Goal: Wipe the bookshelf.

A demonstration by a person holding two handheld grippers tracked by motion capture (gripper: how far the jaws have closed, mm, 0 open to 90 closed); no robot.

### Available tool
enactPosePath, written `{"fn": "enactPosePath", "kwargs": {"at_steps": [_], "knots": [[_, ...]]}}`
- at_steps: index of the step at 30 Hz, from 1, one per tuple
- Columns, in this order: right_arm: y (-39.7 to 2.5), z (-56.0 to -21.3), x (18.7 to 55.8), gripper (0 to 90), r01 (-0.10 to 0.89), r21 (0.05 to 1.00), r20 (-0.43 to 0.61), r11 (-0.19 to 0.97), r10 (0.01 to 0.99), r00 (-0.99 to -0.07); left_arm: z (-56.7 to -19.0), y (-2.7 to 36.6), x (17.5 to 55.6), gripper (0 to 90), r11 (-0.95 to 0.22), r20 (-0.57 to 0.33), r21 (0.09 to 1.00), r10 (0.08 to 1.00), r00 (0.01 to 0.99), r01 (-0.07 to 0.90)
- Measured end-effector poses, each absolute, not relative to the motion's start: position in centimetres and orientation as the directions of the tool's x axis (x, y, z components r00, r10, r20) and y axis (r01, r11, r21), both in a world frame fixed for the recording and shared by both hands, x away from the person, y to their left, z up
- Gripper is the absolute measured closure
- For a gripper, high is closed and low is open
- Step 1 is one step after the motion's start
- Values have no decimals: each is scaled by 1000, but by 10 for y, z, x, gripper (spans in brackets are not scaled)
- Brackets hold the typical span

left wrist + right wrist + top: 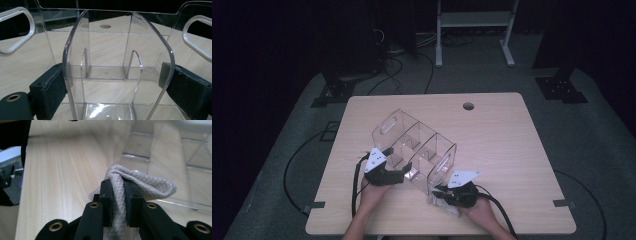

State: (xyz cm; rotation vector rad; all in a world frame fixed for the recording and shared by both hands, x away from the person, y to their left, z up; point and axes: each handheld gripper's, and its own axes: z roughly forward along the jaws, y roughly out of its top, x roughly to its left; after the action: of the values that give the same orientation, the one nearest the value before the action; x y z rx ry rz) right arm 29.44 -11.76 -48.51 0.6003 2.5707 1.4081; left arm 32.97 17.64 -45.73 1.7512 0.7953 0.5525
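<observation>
The room is dark around a pale wooden bench [492, 125], with black cables on the grey floor and a white metal frame [474, 20] standing off at twelve o'clock. On the bench lies a clear plastic organizer [414, 145], divided into compartments, with a slot handle at each end, running from about ten o'clock toward five o'clock. The left gripper [404, 172] sits at the organizer's seven o'clock side; in the left gripper view [117, 82] its jaws stand wide apart, one pad on either side of a rounded clear divider, touching or just beside its outer walls, though I cannot tell whether they press on it. The right gripper [438, 192] is at the organizer's near end, around five o'clock on the bench, held by a hand [482, 212] coming in from the bottom edge. In the right gripper view [121, 202] its jaws are closed tight on a folded beige knitted cloth [150, 183], which bulges out past the pads, just above the bench and beside the clear walls of the organizer.
</observation>
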Motion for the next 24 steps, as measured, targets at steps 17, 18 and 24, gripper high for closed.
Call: {"fn": "enactPosePath", "kwargs": {"at_steps": [17, 18, 24], "knots": [[-121, -483, 297, 779, 270, 842, 67, 467, 407, -911, -457, 176, 330, 83, -193, -18, 951, 743, 669, 241], [-120, -483, 296, 779, 259, 842, 60, 473, 396, -916, -457, 176, 330, 83, -193, -19, 951, 743, 669, 242], [-129, -482, 304, 779, 297, 844, 84, 446, 436, -896, -457, 176, 329, 83, -192, -20, 951, 747, 665, 244]]}}
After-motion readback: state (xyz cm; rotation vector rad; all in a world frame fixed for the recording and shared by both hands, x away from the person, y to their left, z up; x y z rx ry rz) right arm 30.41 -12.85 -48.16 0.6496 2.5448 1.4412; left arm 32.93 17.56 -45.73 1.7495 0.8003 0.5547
